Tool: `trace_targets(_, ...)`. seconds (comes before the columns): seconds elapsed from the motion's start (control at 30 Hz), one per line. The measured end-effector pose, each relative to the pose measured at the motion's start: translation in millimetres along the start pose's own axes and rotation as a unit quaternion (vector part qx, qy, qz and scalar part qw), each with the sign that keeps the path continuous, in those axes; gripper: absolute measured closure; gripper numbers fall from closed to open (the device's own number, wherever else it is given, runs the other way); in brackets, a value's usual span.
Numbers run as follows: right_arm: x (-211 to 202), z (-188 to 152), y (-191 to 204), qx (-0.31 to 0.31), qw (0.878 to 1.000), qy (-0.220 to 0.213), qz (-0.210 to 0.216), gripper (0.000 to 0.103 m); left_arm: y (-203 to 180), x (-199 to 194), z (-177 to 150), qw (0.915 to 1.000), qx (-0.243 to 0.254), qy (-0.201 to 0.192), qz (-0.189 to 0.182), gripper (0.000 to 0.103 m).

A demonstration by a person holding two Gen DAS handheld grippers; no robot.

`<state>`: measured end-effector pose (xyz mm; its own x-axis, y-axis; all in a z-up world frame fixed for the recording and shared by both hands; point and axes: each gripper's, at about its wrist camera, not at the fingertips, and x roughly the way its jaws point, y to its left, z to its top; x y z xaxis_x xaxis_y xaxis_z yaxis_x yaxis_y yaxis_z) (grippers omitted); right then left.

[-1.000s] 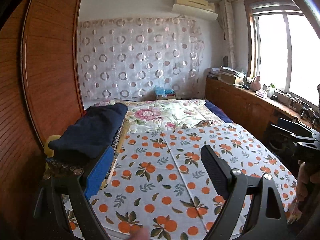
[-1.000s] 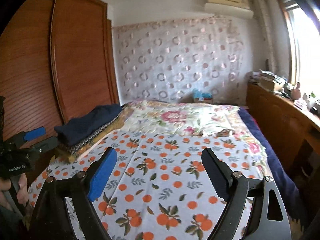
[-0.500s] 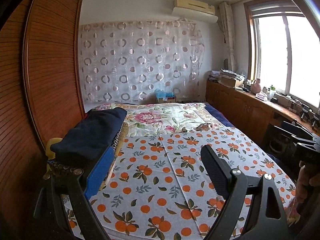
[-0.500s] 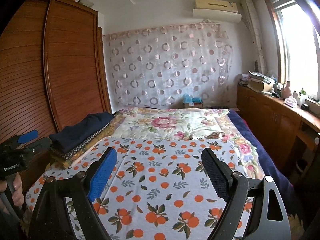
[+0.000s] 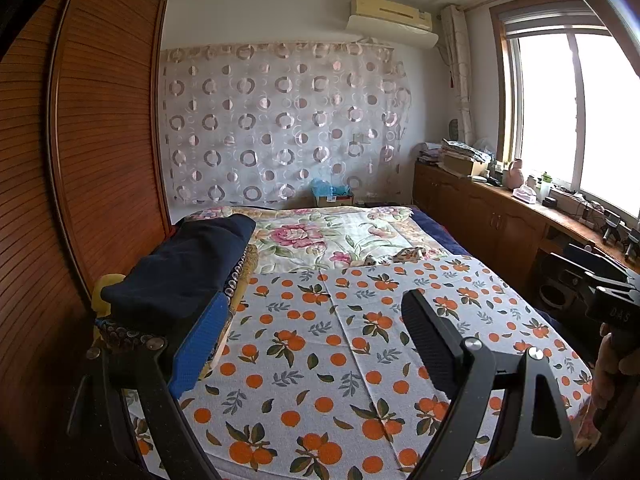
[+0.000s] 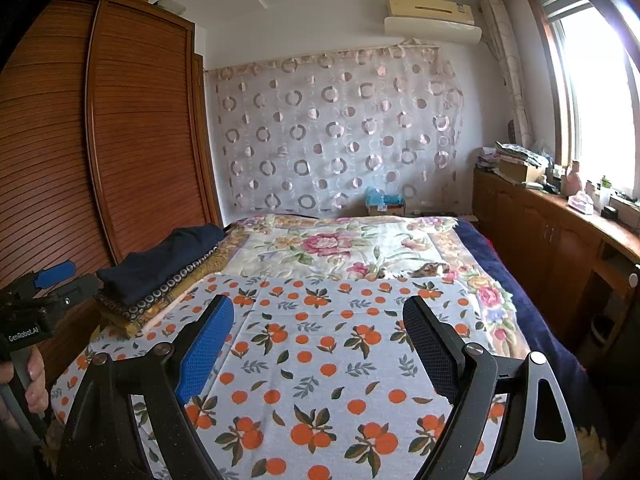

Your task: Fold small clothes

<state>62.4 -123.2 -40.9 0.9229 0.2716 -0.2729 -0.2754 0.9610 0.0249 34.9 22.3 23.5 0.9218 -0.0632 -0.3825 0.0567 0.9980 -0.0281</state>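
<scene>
Both hand-held grippers have lifted and tipped upward over the last second, so more of the far wall and ceiling shows and the bed sits lower in each view.

From the left wrist camera, the left hand-held gripper [image 5: 312, 344] hangs released, its blue pad and black pad spread wide with nothing between them, above the near end of the bed [image 5: 436, 240]. Below it lies the white cloth printed with oranges and green leaves [image 5: 344, 344], spread flat across the near half of the bed. At the bed's left edge sits a folded stack topped by a dark navy garment [image 5: 188, 264], resting on patterned fabric. Beyond the orange cloth is the cream blanket with pink roses [image 5: 304, 236], and a small crumpled patterned piece [image 5: 406, 256] lies just at the far edge of the orange cloth. The right hand-held gripper's black body [image 5: 600, 292] shows at the right edge.

From the right wrist camera, the right hand-held gripper [image 6: 318, 344] is likewise released, fingers wide apart and holding nothing, over the same orange-print cloth [image 6: 320, 344]. The navy-topped stack [image 6: 160, 264] sits at the left edge of the bed, the small crumpled piece [image 6: 430, 270] towards the right edge. The left hand-held gripper [image 6: 40, 300] shows at the left, gripped by a hand [image 6: 34, 376].
</scene>
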Motion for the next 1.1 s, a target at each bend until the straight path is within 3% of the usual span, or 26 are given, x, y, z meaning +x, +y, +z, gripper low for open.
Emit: trace_targets(1.1, -16.2, 8.7, -21.4, -0.005, 1.0, 0.006, 0.001, 0.015, 1.8, 0.7, -1.5, 1.0, -0.001, 0.0, -0.001, 0.014)
